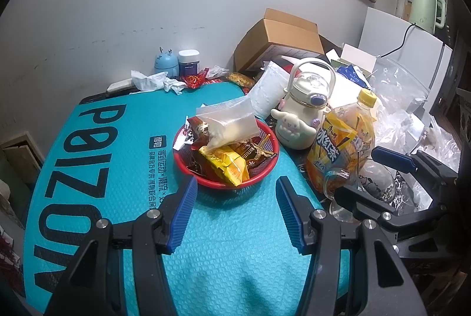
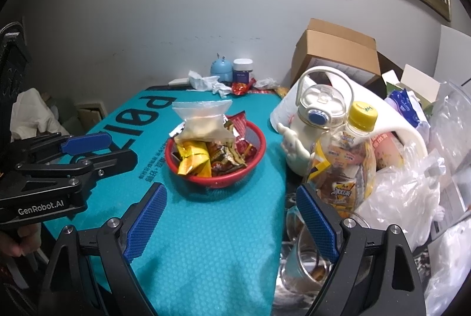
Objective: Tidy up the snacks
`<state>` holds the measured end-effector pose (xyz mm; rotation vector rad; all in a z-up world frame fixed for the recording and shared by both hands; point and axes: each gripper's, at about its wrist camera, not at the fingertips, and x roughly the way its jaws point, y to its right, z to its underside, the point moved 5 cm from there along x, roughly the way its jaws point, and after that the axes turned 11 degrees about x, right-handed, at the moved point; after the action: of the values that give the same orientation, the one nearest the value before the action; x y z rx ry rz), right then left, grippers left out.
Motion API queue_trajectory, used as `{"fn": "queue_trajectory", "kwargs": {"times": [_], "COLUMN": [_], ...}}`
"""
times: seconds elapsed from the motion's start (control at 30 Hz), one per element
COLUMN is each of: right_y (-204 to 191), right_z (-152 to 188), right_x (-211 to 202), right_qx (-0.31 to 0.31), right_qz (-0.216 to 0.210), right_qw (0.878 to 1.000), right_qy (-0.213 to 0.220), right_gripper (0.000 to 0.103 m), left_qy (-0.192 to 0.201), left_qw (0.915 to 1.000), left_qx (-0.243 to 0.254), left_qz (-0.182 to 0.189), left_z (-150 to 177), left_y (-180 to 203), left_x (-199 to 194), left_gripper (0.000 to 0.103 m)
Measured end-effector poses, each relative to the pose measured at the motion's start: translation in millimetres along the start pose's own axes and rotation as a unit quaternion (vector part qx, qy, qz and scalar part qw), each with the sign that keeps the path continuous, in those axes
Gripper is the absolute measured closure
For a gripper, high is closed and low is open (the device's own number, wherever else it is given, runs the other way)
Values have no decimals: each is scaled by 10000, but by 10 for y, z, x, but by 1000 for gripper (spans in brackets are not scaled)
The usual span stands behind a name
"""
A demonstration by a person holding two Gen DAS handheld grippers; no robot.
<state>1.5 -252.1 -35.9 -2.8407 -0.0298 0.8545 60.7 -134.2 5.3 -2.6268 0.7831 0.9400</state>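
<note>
On teal bubble mat (image 1: pixel 117 168), round red plastic basket (image 1: pixel 266 173) sits full of snacks. Clear plastic zip bag of pale powder (image 1: pixel 226 124) lies on top, yellow crinkly snack packet (image 1: pixel 232 165) in front. Left gripper (image 1: pixel 235 210) hangs near basket, blue fingers (image 1: pixel 184 216) spread, nothing between. Right gripper (image 2: pixel 232 227) hangs near basket too, fingers spread wider, holding nothing. Cream bottle with puppy figure (image 1: pixel 306 109) and orange tea bottle with yellow cap (image 1: pixel 347 145) stand just beside basket, off mat.
</note>
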Motion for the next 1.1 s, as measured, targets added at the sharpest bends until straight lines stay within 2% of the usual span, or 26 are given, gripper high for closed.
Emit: {"fn": "queue_trajectory", "kwargs": {"times": [1.1], "right_y": [69], "right_z": [49], "right_x": [-14], "right_qx": [129], "right_qz": [183], "right_qw": [9997], "right_qy": [-56], "right_gripper": [13], "left_qy": [-125], "left_qw": [9998], "left_qx": [146], "left_qz": [-70], "left_z": [34], "left_y": [23], "left_x": [5], "left_gripper": [48]}}
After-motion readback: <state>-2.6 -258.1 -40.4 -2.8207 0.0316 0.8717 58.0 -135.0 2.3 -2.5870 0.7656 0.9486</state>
